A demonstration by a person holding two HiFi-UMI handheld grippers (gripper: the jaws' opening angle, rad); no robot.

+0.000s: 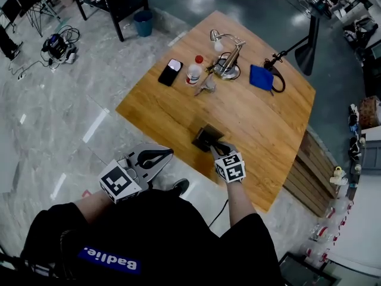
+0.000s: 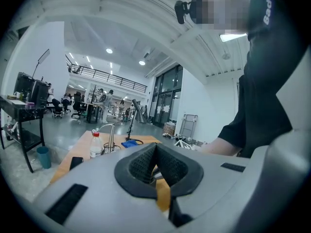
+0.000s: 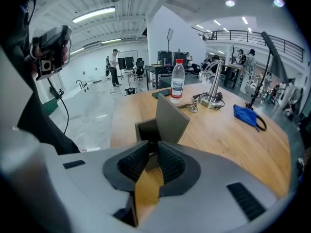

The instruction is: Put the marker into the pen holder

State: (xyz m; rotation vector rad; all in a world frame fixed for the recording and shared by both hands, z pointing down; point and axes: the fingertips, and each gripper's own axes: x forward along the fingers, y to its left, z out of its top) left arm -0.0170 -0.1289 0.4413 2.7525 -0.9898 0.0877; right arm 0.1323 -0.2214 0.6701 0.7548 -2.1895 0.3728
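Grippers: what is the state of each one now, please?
Left gripper: jaws closed, nothing between them.
Right gripper: jaws closed on a wall of the pen holder.

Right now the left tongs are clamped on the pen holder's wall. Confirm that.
Not the left. The right tongs are clamped on the pen holder's wall, as the right gripper view shows; the left tongs are shut on nothing.
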